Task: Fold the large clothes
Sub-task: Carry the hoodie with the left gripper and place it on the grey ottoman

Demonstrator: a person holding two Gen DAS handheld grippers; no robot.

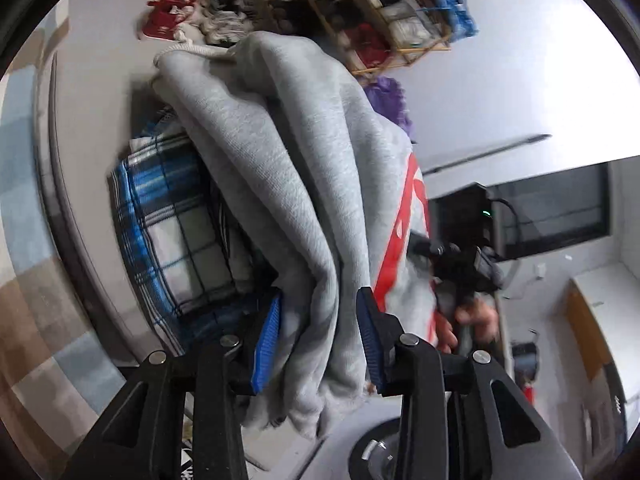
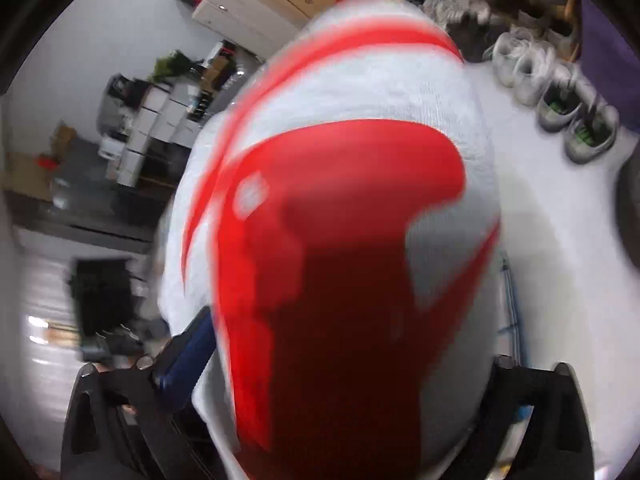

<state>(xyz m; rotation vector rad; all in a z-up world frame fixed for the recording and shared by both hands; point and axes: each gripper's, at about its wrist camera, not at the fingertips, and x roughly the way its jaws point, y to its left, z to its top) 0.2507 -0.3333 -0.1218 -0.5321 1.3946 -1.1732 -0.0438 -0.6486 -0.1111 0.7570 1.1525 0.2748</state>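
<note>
Closest to us, bunched grey sweatshirt (image 1: 304,208) fabric fills the left gripper (image 1: 318,344), whose two blue-padded fingers (image 1: 266,344) are clamped on a thick fold of it. From there the sweatshirt rises away from us in heavy folds, held above the pale surface (image 1: 96,132), with a large red print running down its right side. In the right wrist view the same garment, blurred, covers nearly everything: the red print and grey knit sit between the fingers of the right gripper (image 2: 340,364). Those fingers stand wide apart with the cloth bulging between them, and we cannot tell whether they press on it.

Under the sweatshirt, on the surface to its left, lies a folded blue, white and black plaid garment (image 1: 176,224). Farther back a wooden rack (image 1: 376,12) holds dark, red and blue items, with a purple cloth (image 1: 388,96) just in front of it. Red, yellow and grey pieces (image 1: 200,12) lie scattered at the far edge. A row of grey shoes (image 2: 560,96) lines the surface in the right wrist view. At the right of the left view, a hand (image 1: 472,320) grips a dark handle.
</note>
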